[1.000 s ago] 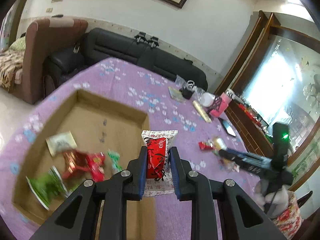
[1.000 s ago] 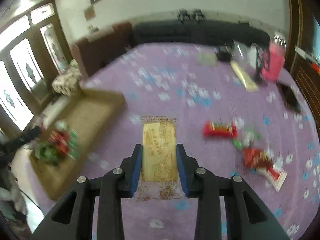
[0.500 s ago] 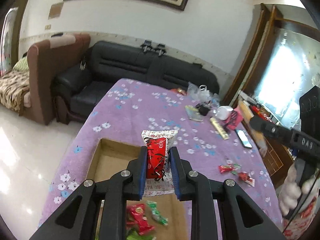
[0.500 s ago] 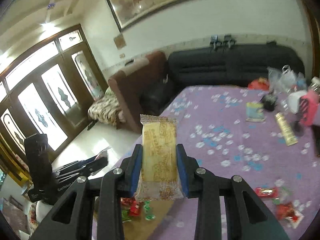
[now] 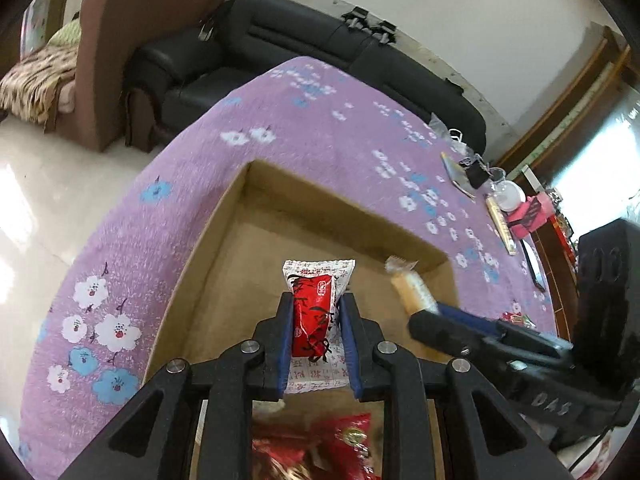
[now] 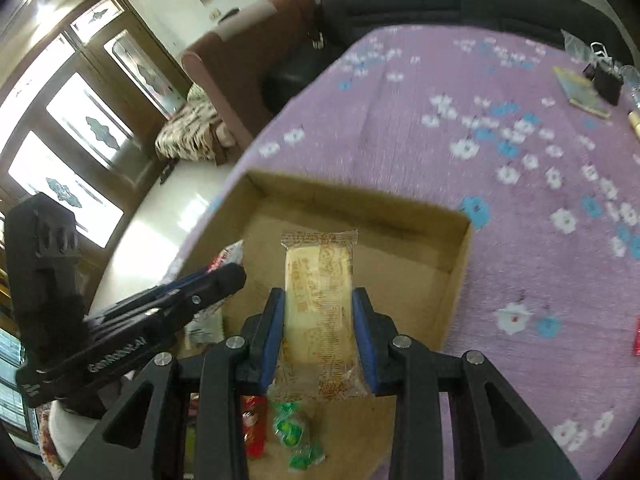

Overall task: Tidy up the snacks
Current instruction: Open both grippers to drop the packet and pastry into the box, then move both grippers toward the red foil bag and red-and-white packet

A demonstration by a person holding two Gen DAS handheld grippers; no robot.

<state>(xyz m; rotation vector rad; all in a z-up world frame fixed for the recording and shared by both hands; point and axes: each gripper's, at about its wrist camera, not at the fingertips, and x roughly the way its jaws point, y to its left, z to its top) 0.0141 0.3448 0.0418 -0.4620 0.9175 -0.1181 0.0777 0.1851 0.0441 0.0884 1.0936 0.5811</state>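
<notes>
My left gripper (image 5: pixel 314 304) is shut on a red-and-white snack packet (image 5: pixel 314 312) and holds it above the open cardboard box (image 5: pixel 224 216). My right gripper (image 6: pixel 319 300) is shut on a yellow wafer packet (image 6: pixel 318 292), also above the box (image 6: pixel 460 264). The right gripper with its wafer shows in the left wrist view (image 5: pixel 412 292), close on the right. The left gripper shows in the right wrist view (image 6: pixel 224 276), close on the left. Red snacks (image 5: pixel 332 448) and green candies (image 6: pixel 296 436) lie in the box.
The box sits on a purple flowered tablecloth (image 5: pixel 320 120) near the table's left edge. A booklet (image 6: pixel 580 90), a black clip (image 6: pixel 608 76), a pink item (image 5: pixel 530 216) and red snacks (image 5: pixel 514 316) lie at the far right. A black sofa (image 5: pixel 320 44) stands behind.
Both grippers have tilted down and moved over the box with their packets still held. They are now close beside each other.
</notes>
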